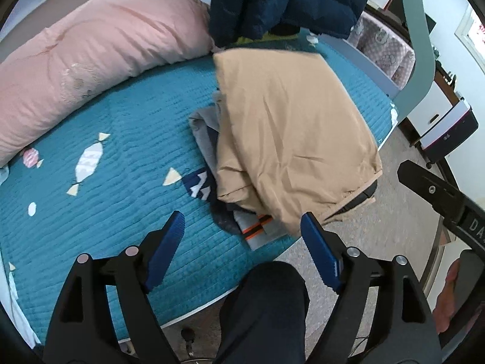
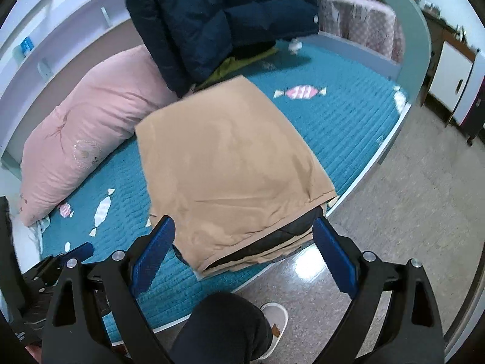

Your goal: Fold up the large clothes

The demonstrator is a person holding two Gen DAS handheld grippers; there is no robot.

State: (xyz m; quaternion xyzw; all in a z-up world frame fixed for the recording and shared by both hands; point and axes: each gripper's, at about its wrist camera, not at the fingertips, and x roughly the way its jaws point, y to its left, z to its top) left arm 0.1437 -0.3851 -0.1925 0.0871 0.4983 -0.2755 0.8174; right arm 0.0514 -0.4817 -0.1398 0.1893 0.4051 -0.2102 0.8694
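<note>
A: Both our tools hang released, left gripper (image 1: pixel 242 233) and right gripper (image 2: pixel 244 239) spread wide, holding nothing, just short of the tan garment (image 2: pixel 230 163).

B: It's folded atop the clothes stack (image 1: pixel 230 200) at the bed's (image 2: pixel 348 115) near edge. Next, we judge, the navy puffer jacket (image 2: pixel 218 15) beyond it.

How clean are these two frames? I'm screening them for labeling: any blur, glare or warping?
Left wrist: fisheye bends the bed edge; the tan garment is slightly smeared at its far edge. Right wrist: same curvature, white glare on the polished floor, the tan garment's far edge is soft, and the navy puffer jacket is mildly blurred.
</note>
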